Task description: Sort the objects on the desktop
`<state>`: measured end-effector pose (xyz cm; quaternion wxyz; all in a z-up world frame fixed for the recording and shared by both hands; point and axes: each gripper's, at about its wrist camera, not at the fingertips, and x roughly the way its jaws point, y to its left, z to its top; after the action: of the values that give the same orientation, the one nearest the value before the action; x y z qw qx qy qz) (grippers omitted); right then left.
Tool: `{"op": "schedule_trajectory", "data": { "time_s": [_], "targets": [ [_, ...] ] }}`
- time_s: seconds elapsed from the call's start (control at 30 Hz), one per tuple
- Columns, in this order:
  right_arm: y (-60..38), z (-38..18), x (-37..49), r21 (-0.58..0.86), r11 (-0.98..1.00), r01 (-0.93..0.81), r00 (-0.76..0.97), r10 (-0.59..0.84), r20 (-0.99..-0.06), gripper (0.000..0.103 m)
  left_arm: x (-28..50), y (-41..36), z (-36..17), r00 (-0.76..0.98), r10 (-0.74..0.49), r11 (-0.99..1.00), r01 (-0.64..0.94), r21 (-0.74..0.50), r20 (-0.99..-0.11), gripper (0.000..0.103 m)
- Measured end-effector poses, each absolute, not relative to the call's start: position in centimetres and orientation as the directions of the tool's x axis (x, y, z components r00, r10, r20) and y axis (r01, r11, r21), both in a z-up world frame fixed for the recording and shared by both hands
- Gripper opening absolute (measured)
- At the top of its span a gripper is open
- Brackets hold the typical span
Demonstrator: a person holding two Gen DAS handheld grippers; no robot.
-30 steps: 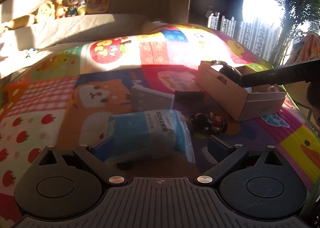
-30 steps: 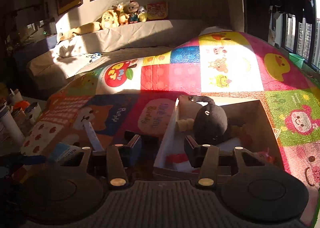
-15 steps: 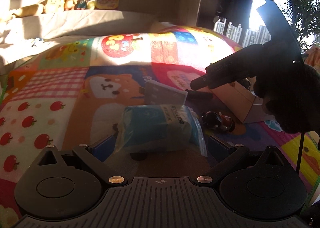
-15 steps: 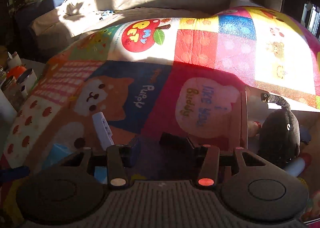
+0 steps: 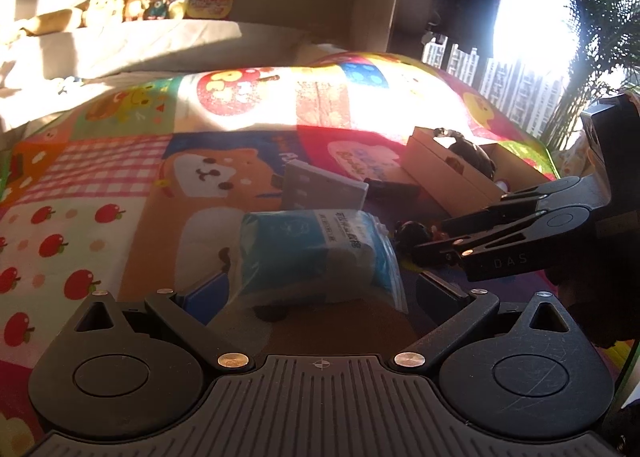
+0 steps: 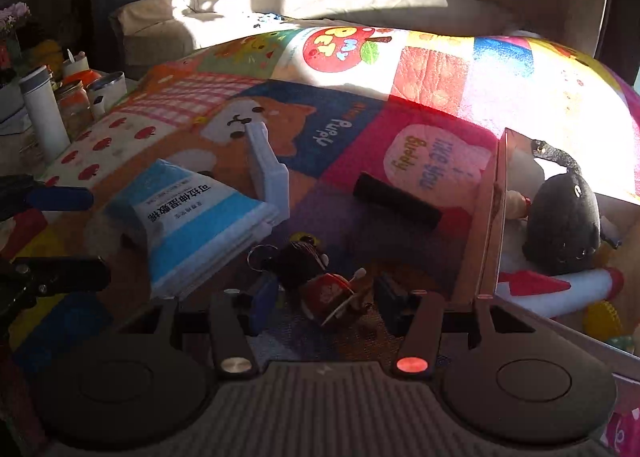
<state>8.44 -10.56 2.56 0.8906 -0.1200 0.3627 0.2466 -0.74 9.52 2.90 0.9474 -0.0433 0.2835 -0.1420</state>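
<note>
While its jaws spread, the right claw straddles, without yet gripping, a small dark doll keychain with a red body and metal ring on the patchwork play mat, beside the open cardboard box. Light, soft, lumpy: pinch its middle. The left claw hangs released behind a blue-and-white plastic packet.

Glossy clear plastic bag, matt cardboard box, soft printed cloth blanket, seemingly plush black toy
</note>
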Motion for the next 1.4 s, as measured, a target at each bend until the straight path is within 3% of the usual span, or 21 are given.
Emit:
{"op": "schedule_trajectory", "data": {
  "time_s": [0.03,0.13,0.33,0.63,0.7,0.77,0.87,1.03,1.33,1.4],
  "targets": [
    [-10.4,2.5,8.3,-0.021,0.849,-0.527,0.606,0.359,-0.709,0.052,-0.8,9.4,3.1,0.799,-0.291,0.957,0.245,-0.156,-0.526,0.102],
    [-10.5,2.5,7.5,0.041,0.841,-0.540,0.568,0.400,-0.719,0.031,-0.8,9.2,3.4,0.799,-0.275,0.961,0.239,-0.137,-0.535,0.102],
    [-15.1,3.0,3.6,0.072,0.885,-0.459,0.617,0.376,-0.691,0.030,0.4,9.2,3.4,0.801,-0.235,0.972,0.210,-0.110,-0.551,0.103],
    [-25.0,2.5,-0.5,0.124,0.975,-0.183,0.718,0.219,-0.661,0.031,2.7,8.1,2.3,0.757,-0.230,0.973,0.181,-0.143,-0.612,0.103],
    [-26.0,2.2,-0.8,0.126,0.981,-0.148,0.736,0.194,-0.648,0.033,2.2,7.5,3.6,0.799,-0.203,0.979,0.175,-0.104,-0.566,0.103],
    [-26.4,1.8,-0.9,0.128,0.983,-0.132,0.750,0.184,-0.636,0.045,2.2,6.9,5.2,0.831,-0.199,0.979,0.191,-0.070,-0.519,0.103],
    [-26.4,0.9,-0.6,0.166,0.978,-0.129,0.745,0.206,-0.634,0.053,3.5,5.6,7.0,0.839,-0.218,0.967,0.256,0.007,-0.499,0.103],
    [-24.9,0.0,-1.1,0.140,0.979,-0.145,0.775,0.201,-0.599,0.074,8.6,4.1,6.5,0.802,-0.208,0.937,0.328,0.122,-0.560,0.103],
    [-25.9,0.1,-1.0,0.219,0.963,-0.157,0.772,0.259,-0.581,0.083,14.8,2.5,3.4,0.705,-0.201,0.916,0.381,0.125,-0.680,0.102],
    [-25.9,0.1,-1.0,0.224,0.962,-0.157,0.773,0.261,-0.579,0.084,15.0,2.0,3.2,0.707,-0.185,0.913,0.380,0.145,-0.683,0.093]
  ]
}}
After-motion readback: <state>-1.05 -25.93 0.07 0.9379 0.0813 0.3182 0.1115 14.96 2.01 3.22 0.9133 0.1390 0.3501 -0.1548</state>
